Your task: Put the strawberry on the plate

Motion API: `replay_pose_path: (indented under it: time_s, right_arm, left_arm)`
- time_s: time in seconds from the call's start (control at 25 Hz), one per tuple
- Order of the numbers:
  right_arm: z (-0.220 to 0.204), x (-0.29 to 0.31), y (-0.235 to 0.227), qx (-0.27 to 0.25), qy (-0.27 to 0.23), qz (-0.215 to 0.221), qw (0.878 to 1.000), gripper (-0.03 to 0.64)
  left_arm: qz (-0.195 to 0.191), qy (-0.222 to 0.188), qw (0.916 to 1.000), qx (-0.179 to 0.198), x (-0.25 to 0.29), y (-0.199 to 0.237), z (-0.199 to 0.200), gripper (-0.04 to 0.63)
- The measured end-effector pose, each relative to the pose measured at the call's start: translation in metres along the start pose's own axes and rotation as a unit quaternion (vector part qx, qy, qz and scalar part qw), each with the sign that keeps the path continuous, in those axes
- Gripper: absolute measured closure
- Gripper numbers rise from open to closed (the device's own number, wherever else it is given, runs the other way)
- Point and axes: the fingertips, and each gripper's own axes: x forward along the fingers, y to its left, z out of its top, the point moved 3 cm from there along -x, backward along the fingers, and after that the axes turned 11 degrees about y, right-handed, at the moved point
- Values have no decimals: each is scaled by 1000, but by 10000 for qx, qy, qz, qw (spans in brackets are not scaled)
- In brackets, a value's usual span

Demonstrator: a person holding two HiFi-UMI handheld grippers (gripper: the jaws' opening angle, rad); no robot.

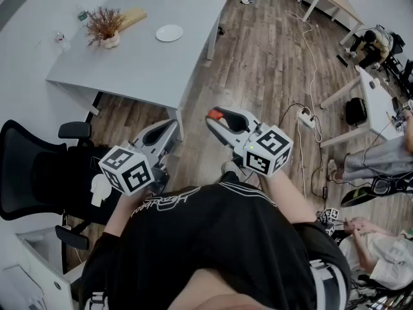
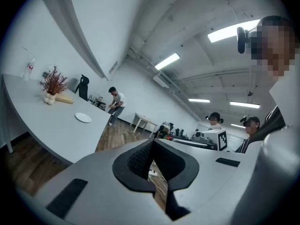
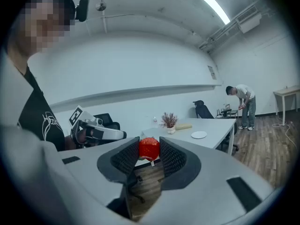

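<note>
A red strawberry (image 3: 149,149) sits pinched between the dark pads of my right gripper (image 3: 150,150), which is shut on it. In the head view the right gripper (image 1: 216,117) holds the strawberry (image 1: 215,114) in the air above the wood floor, short of the grey table (image 1: 148,63). A small white plate (image 1: 169,33) lies on that table near its far edge, also seen as a white plate (image 3: 199,135) ahead and to the right. My left gripper (image 1: 171,126) hovers beside the table's near corner. Its jaws meet at the tips, so the left gripper (image 2: 152,146) is shut and holds nothing.
A dried plant in a vase (image 1: 106,26) and a yellowish object (image 1: 132,17) stand on the table's left part. A black office chair (image 1: 32,166) is at my left. A power strip with cables (image 1: 304,117) lies on the floor at right, near seated people (image 1: 381,154) and other desks.
</note>
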Motion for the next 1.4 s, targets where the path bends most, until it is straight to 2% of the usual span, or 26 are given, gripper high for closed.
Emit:
replay_pose_path:
  time_s: [0.56,0.88,1.16,1.4]
  right_arm:
    - [-8,4,-6,76,41,-168,9998,491]
    - [-13,13,-19,47,-15,-85,10000,491]
    - [-15,17,-62,224,-122,-27,9997,491]
    - [-7,38,-129,325,-59,150,9993,491]
  left_arm:
    - [-153,55,9998,-116,8,9,-7,589]
    - [-31,61,9998,-190,18,19,-13,589]
    - [90,135,9997,-172,51,31,-3,589]
    - [298,192,9987,-367,100,62,16,589]
